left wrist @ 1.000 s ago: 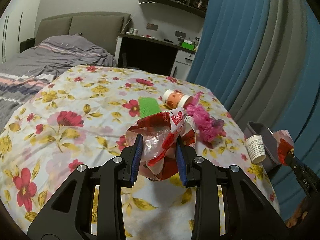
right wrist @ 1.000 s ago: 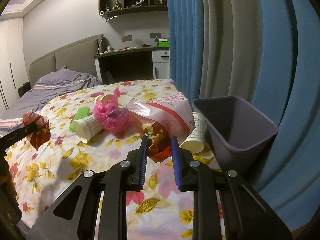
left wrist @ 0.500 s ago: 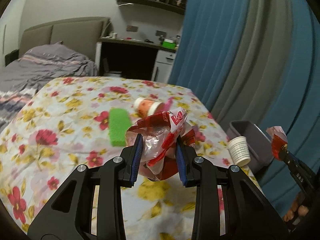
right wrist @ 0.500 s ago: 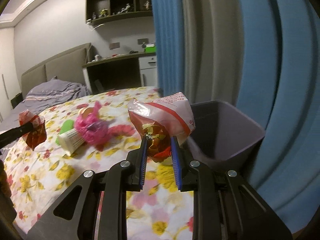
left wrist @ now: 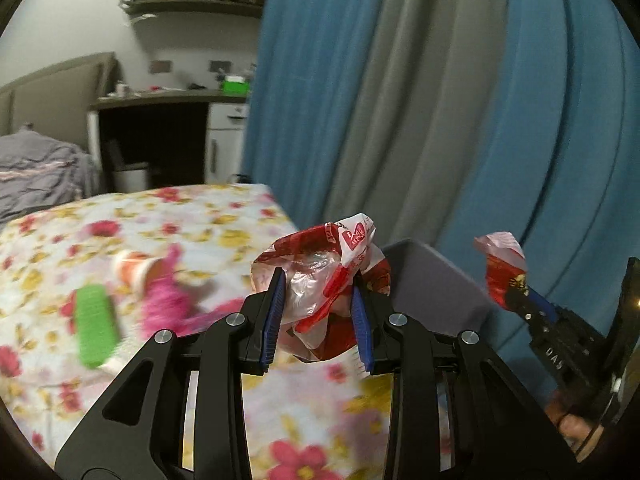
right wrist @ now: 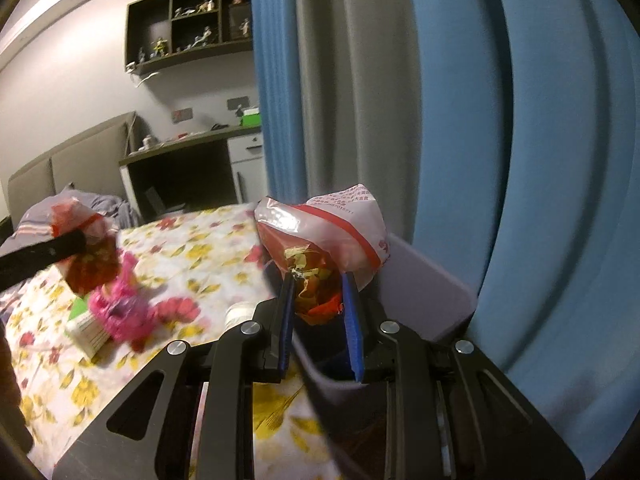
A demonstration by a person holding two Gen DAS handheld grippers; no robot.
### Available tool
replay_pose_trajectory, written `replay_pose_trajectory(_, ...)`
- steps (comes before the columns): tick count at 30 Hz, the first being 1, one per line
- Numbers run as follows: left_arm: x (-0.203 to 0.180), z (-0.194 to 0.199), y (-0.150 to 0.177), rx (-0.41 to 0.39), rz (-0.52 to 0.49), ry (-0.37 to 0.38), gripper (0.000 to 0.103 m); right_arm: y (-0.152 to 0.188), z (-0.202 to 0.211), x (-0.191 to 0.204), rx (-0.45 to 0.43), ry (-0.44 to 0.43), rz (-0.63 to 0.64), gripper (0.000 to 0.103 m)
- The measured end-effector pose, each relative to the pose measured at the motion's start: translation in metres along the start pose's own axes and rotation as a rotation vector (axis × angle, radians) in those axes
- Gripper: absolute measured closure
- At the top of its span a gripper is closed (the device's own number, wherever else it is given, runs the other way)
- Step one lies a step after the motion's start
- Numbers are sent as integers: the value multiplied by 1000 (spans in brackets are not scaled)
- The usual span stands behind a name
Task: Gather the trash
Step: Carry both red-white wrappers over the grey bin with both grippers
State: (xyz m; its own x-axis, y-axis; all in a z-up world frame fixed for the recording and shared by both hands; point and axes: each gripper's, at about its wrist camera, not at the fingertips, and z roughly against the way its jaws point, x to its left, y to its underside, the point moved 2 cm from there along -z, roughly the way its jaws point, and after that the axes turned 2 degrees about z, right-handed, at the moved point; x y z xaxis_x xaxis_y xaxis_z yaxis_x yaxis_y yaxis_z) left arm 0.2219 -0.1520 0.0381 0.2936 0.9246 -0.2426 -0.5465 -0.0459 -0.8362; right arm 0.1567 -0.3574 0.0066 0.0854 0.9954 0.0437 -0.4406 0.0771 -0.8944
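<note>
My left gripper (left wrist: 318,312) is shut on a crumpled red and white snack wrapper (left wrist: 328,264), held above the flowered bed near the grey trash bin (left wrist: 436,284). My right gripper (right wrist: 318,320) is shut on a second red and white snack bag (right wrist: 328,244), held right over the open mouth of the bin (right wrist: 424,292). The right gripper with its bag also shows in the left wrist view (left wrist: 504,276). The left gripper's wrapper shows in the right wrist view (right wrist: 86,248).
On the flowered bedspread (left wrist: 192,220) lie a green sponge (left wrist: 94,320), a pink fluffy item (left wrist: 168,300), an orange paper cup (left wrist: 134,270) and a white paper cup (right wrist: 90,330). Blue and grey curtains (right wrist: 480,120) hang just behind the bin. A desk (left wrist: 168,100) stands at the back.
Both grippers moved right toward the bin with their wrappers. The right gripper now holds its bag over the bin's mouth; the left has come close beside it.
</note>
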Motion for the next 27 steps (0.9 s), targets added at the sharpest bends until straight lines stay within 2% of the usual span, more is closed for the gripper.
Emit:
replay_pose_trajectory(6, -39, -55, -7, 40, -21, 75, 72, -7, -21, -15, 1, 27, -29, 79)
replay_pose_trajectory(14, -73, -121, 7, 97, -45, 106, 72, 0, -43, -24, 29, 45, -49, 79)
replay_pose_trajectory(19, -86, -142, 16, 131, -83, 113, 72, 5, -53, -28, 55, 53, -56, 79)
replay_pose_trajectory(27, -95, -161, 25, 179, -79, 146, 72, 11, -60, -35, 75, 73, -63, 79)
